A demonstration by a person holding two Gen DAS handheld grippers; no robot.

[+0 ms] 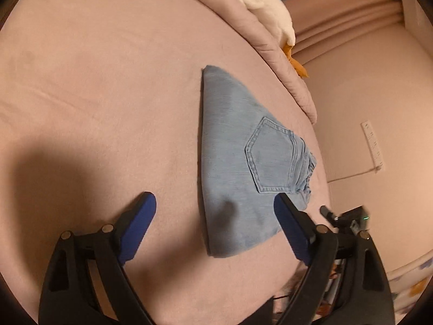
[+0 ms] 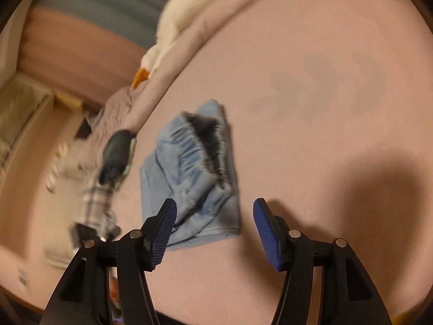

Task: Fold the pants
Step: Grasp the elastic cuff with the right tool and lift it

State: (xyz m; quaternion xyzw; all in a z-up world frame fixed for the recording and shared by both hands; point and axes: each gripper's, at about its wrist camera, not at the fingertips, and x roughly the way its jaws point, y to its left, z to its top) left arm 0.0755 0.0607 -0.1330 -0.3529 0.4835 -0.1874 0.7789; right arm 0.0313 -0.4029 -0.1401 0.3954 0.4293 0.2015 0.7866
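Light blue denim pants [image 1: 238,162] lie folded into a compact bundle on the pink bed sheet [image 1: 94,94], back pocket up. My left gripper [image 1: 215,205] is open and empty, hovering above the bundle's near end. In the right wrist view the pants [image 2: 194,178] show their elastic waistband opening, lying flat. My right gripper [image 2: 215,214] is open and empty, just above the waistband end. The view is motion blurred.
A rolled pink quilt [image 1: 273,51] with a white and orange plush toy [image 1: 273,13] lies at the far edge of the bed. The bed edge is to the right of the pants in the left wrist view. The other hand and gripper [image 2: 113,157] show at the left.
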